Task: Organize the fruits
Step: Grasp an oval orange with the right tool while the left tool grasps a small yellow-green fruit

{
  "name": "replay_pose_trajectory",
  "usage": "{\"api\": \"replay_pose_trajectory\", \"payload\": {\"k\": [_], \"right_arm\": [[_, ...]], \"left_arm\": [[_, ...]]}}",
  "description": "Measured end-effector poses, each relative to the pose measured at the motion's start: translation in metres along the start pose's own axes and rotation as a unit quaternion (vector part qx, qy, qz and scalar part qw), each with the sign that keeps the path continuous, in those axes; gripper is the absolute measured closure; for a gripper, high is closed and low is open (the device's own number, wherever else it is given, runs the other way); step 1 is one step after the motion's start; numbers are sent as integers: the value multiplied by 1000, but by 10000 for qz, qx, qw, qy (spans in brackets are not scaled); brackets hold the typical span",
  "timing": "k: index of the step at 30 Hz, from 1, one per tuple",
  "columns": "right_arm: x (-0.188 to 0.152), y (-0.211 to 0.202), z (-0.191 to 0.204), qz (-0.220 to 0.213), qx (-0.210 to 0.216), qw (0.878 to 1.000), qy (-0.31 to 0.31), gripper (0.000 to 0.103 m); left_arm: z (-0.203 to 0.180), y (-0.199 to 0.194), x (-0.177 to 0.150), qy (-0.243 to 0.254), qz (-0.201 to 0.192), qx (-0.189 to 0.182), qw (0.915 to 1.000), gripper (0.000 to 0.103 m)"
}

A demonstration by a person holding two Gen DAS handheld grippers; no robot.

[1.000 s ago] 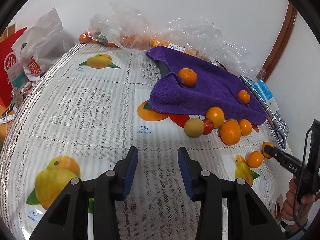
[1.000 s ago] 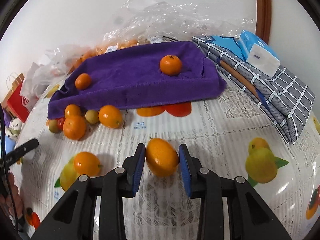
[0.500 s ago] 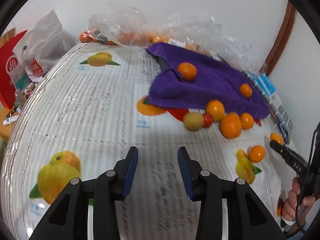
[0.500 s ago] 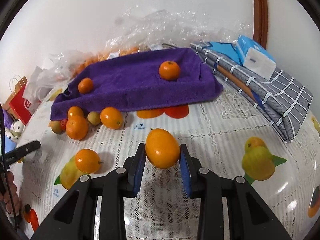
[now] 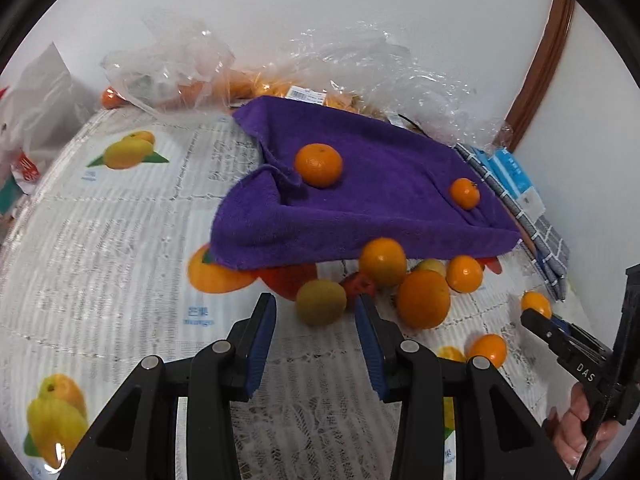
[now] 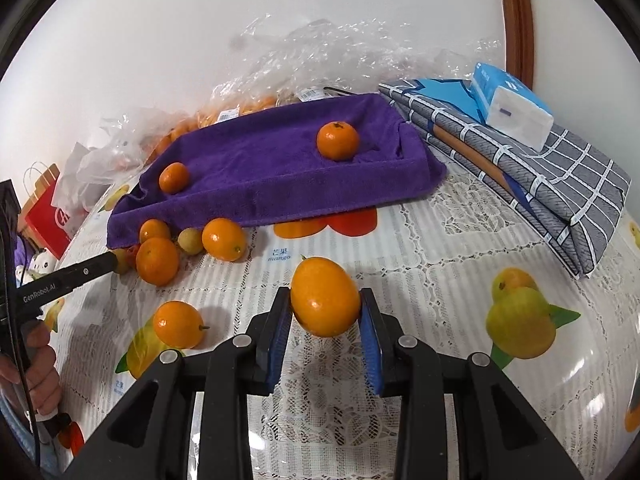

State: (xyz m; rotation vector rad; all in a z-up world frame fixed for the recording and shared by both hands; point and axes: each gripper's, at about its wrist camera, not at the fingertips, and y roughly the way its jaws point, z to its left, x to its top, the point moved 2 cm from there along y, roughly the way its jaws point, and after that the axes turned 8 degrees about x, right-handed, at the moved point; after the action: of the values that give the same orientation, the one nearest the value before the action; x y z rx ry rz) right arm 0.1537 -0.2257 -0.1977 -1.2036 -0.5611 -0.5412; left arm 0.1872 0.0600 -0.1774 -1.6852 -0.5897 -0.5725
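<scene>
The right hand-held gripper [image 6: 325, 320] is clamped on an oval orange fruit [image 6: 325, 297], its blue pads pressing the fruit's two sides and holding it clear of the worktop [image 6: 440, 248] at the lower centre of the right wrist view. The left hand-held gripper [image 5: 315, 322] stands partly open with nothing between its pads; just beyond its tips, at the centre of the left wrist view, lies a greenish-yellow round fruit [image 5: 321, 302] with a small red fruit [image 5: 362, 285] touching it on the right.

A purple towel [image 5: 372, 196] lies spread in the upper middle of both views. Two mandarins rest on it: a larger one [image 5: 319, 165] near its folded left corner and a smaller one [image 5: 464, 193] towards its right side. Along the towel's near edge sits a cluster of oranges [image 5: 423, 299], touching or nearly touching each other. One more orange [image 6: 178, 324] lies alone on the worktop in the lower left of the right wrist view, on a printed mango picture.

Clear plastic bags [image 6: 320, 60] with more oranges are heaped against the wall behind the towel. A folded grey checked cloth [image 6: 560, 184] sits at the right, with a blue and white tissue pack [image 6: 512, 108] on top.
</scene>
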Motion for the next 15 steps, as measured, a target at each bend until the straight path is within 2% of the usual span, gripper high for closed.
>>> {"api": "replay_pose_trajectory", "payload": {"k": [2,6,10,15], "right_arm": [[0,0,0,16,-13,10000,-4,70],[0,3,3,88,-6,9999,-91,70],[-1,6,6,156,-114,9997,-164,70],[-1,4,4,108,-164,9997,-122,70]], "left_arm": [[0,3,0,12,10,-4,10000,66],[3,7,3,-4,48,-154,9999,77],[6,5,2,-47,18,-286,9996,77],[8,-9,0,-95,-257,-377,9989,77]]}}
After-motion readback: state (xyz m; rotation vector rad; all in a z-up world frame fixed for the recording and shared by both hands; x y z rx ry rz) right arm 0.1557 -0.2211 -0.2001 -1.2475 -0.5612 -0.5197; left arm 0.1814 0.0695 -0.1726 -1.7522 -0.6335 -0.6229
